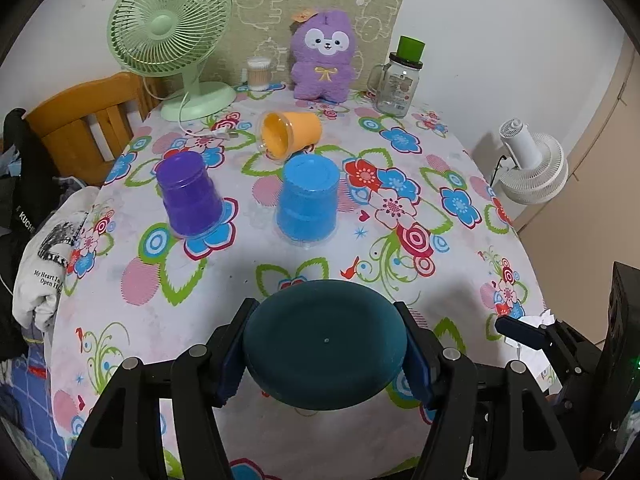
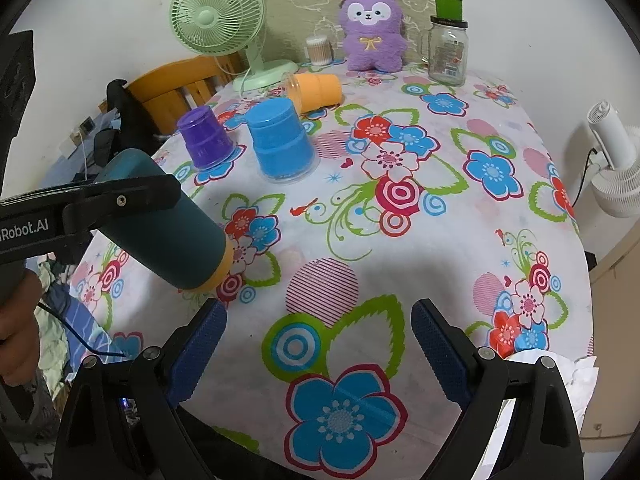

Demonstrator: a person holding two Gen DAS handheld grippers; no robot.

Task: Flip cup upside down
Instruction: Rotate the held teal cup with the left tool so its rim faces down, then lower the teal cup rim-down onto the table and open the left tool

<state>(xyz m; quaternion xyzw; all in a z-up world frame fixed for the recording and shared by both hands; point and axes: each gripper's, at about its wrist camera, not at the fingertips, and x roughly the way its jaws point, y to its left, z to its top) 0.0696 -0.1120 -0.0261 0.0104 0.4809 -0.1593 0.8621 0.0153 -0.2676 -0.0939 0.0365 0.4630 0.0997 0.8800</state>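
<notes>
My left gripper [image 1: 326, 350] is shut on a dark teal cup [image 1: 325, 344], whose flat base faces the camera. In the right wrist view the teal cup [image 2: 168, 232] hangs tilted above the table's left edge, its orange-rimmed mouth pointing down and right, with the left gripper's finger [image 2: 120, 200] across it. My right gripper [image 2: 318, 344] is open and empty over the front of the table. An orange cup [image 1: 292, 133] lies on its side at the back. A purple cup [image 1: 191, 194] and a blue cup [image 1: 308, 200] stand upside down.
The floral tablecloth [image 1: 400, 208] covers the table. At the back stand a green desk fan [image 1: 172, 36], a purple plush toy [image 1: 323, 56], a glass mug jar [image 1: 396, 82] and a cotton-swab jar [image 1: 259, 73]. A wooden chair [image 1: 84, 120] is at the left, a white fan [image 1: 532, 160] at the right.
</notes>
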